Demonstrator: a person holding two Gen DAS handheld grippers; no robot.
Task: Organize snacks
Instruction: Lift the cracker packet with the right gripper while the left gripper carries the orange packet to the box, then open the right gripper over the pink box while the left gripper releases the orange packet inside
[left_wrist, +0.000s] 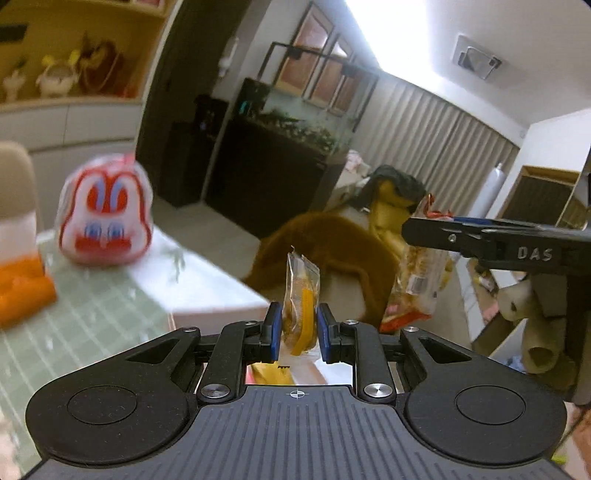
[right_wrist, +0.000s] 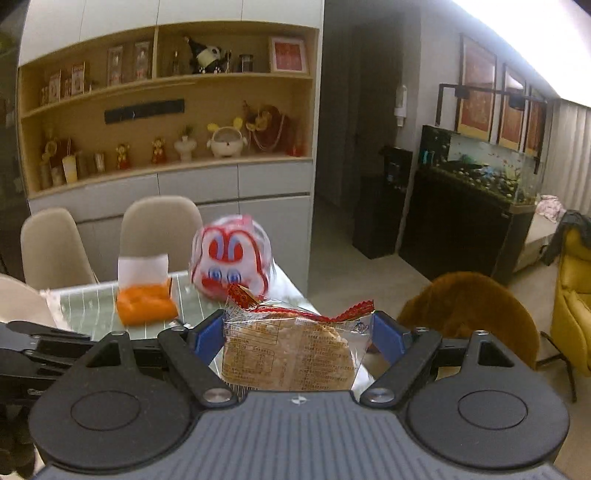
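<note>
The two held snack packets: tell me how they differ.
The yellow snack packet is narrow and stands on end in the left tool, whose jaws sit close together. The cracker packet is broad with a red crimped top, and fills the wide-set jaws of the right tool. Both are clear-wrapped and held off the table.

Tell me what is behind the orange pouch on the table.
Directly behind the flat orange pouch stands a white paper-like sheet, upright against it, with a beige chair beyond. The pouch covers the sheet's lower edge, so whether they are joined is unclear.
</note>
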